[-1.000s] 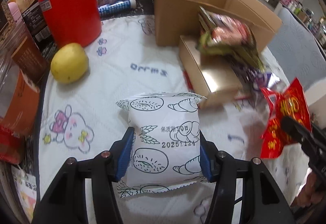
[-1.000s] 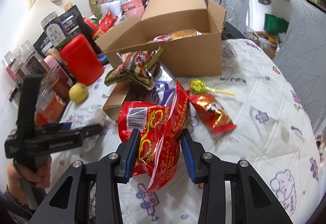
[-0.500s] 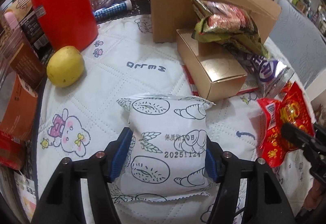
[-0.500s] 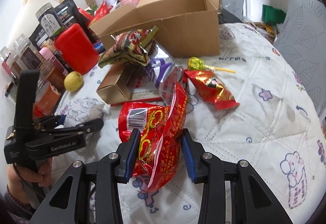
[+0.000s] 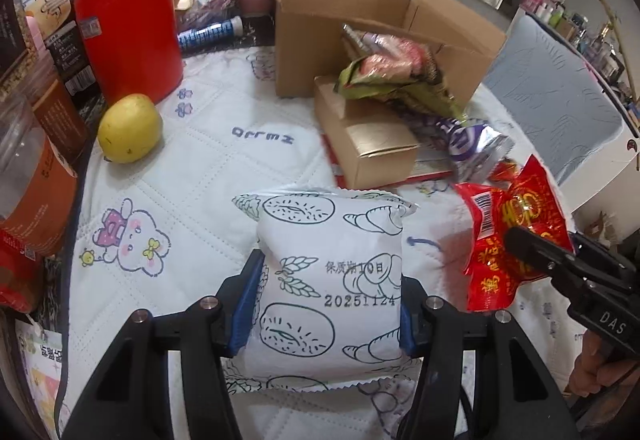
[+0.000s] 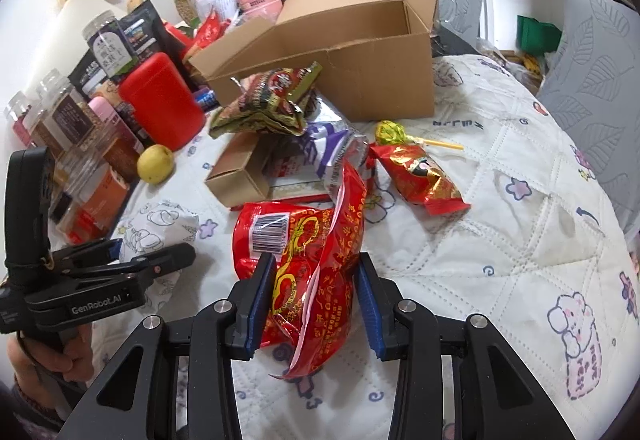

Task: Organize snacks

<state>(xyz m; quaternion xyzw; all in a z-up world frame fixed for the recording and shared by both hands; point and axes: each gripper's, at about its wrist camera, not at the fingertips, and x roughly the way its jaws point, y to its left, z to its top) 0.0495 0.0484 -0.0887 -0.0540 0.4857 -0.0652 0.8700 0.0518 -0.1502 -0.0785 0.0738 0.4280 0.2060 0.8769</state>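
Note:
A white bread packet (image 5: 328,280) printed with croissants sits between the blue pads of my left gripper (image 5: 330,304). The jaws are closing and press its sides, just above the quilted cloth. My right gripper (image 6: 314,296) is shut on a crumpled red snack bag (image 6: 308,248) with a barcode. In the left wrist view that red bag (image 5: 516,224) shows at the right, pinched by the right gripper (image 5: 520,240). In the right wrist view the left gripper (image 6: 160,260) and white packet (image 6: 160,220) show at the left. An open cardboard box (image 6: 360,52) stands behind.
A small gold box (image 5: 368,144) carries a green packet (image 5: 396,80) and a purple packet (image 5: 468,136). A yellow fruit (image 5: 130,128) and red canister (image 5: 128,28) stand at the left among jars. A lollipop (image 6: 390,132) and small red packet (image 6: 420,176) lie right.
The left gripper has moved a little with the white packet; its jaws widened, then narrowed again. The green packet, blurred a second ago, lies still. The right gripper keeps the red bag.

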